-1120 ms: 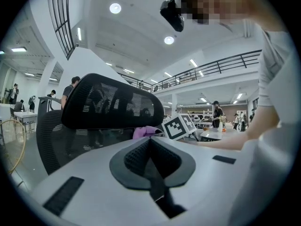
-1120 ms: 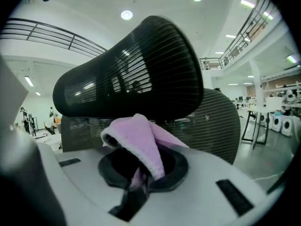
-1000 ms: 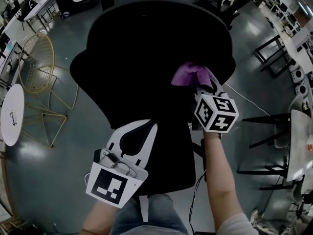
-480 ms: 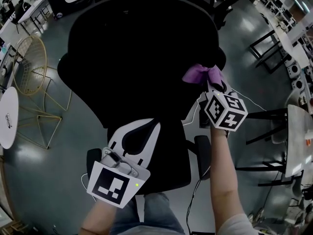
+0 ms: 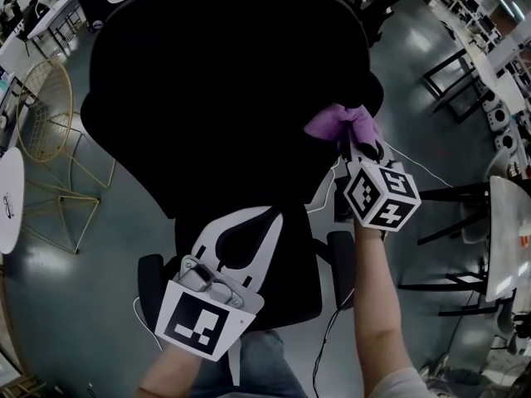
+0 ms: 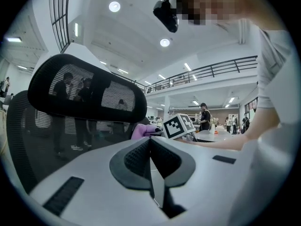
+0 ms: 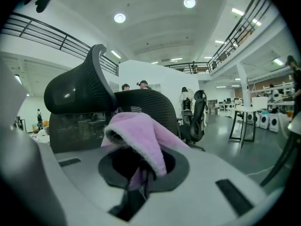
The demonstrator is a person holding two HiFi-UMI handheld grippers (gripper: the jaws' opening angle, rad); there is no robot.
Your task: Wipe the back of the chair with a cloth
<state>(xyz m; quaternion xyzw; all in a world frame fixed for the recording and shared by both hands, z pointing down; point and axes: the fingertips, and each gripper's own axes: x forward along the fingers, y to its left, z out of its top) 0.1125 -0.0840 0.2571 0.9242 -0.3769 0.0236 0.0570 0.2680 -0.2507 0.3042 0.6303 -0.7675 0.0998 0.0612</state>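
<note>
Pinching cloth (image 5: pixel 339 122) in right tool (image 5: pixel 352 146), against chair back (image 5: pixel 224 81).

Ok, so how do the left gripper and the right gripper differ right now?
The right gripper has its jaws shut on the purple cloth; the left gripper has its jaws together with nothing between them. The right gripper is at the right edge of the chair back, while the left gripper hangs lower, nearer the person. Both carry square markers.
</note>
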